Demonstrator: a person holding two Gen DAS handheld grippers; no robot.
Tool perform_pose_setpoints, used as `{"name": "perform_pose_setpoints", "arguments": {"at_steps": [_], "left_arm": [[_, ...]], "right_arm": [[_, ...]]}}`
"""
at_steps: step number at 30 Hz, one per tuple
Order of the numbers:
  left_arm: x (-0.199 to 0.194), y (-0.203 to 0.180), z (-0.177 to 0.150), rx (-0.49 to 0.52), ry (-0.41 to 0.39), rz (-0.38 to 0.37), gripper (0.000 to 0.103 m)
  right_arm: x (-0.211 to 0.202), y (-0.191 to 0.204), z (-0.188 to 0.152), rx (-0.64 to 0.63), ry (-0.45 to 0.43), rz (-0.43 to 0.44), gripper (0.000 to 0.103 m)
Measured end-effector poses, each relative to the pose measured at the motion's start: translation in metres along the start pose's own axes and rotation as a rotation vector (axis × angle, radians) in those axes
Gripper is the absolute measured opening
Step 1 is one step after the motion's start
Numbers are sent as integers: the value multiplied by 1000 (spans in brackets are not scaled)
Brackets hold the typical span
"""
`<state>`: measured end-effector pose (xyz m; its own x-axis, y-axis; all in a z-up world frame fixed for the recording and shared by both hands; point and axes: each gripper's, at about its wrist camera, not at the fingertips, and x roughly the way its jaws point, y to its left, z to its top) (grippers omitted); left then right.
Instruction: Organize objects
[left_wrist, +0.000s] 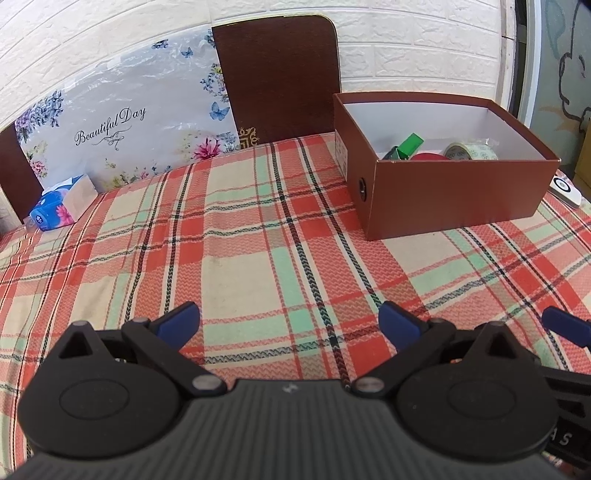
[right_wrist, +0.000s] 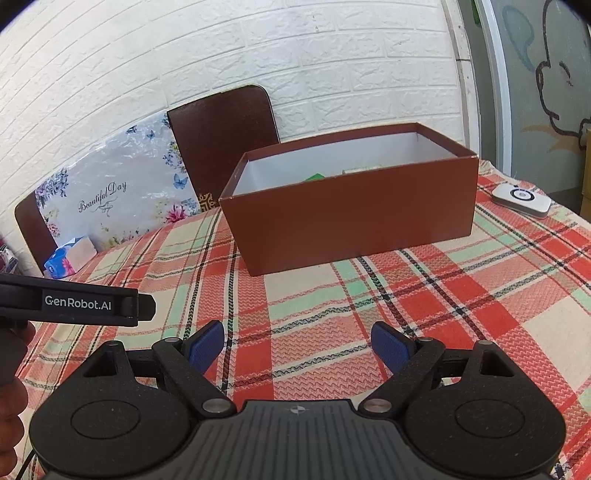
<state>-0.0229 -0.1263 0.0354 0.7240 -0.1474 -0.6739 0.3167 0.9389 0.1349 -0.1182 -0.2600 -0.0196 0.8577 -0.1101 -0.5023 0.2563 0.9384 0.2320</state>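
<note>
A brown cardboard box (left_wrist: 458, 192) stands open on the plaid tablecloth at the right; it also shows in the right wrist view (right_wrist: 351, 218). Inside it lie a green object (left_wrist: 408, 146), a red object (left_wrist: 428, 157) and a roll of patterned tape (left_wrist: 471, 151). My left gripper (left_wrist: 290, 323) is open and empty, low over the cloth, short of the box. My right gripper (right_wrist: 297, 345) is open and empty in front of the box. One blue fingertip of the right gripper (left_wrist: 565, 325) shows at the right edge of the left wrist view.
A white oval device (right_wrist: 522, 199) lies right of the box. A blue tissue pack (left_wrist: 61, 205) sits at the far left. A floral "Beautiful Day" board (left_wrist: 122, 122) and a brown chair back (left_wrist: 277, 77) lean by the white brick wall. The plaid tablecloth (left_wrist: 240, 240) covers the table.
</note>
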Motion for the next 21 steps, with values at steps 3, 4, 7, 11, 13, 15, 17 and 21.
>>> {"name": "perform_pose_setpoints", "arguments": {"at_steps": [3, 4, 7, 11, 13, 15, 17, 21], "left_arm": [[-2, -1, -1, 8, -5, -1, 103], [-3, -2, -1, 10, -6, -2, 103], [-6, -3, -2, 12, -11, 0, 103], [-9, -2, -1, 10, -20, 4, 103], [-9, -2, -1, 9, -20, 4, 103], [-10, -2, -1, 12, -20, 2, 103], [-10, -3, -2, 13, -23, 4, 103], [-10, -1, -3, 8, -17, 4, 103]], "right_arm": [[-3, 2, -1, -13, -15, 2, 88], [-3, 2, -1, -15, -15, 3, 88], [-4, 3, -2, -17, -19, 6, 88], [-6, 2, -2, -11, -24, 6, 88], [-6, 3, -2, -11, -26, 3, 88], [-7, 2, -3, -8, -24, 2, 88], [-5, 2, -3, -3, -18, -1, 88], [-6, 3, -4, -4, -18, -3, 88]]}}
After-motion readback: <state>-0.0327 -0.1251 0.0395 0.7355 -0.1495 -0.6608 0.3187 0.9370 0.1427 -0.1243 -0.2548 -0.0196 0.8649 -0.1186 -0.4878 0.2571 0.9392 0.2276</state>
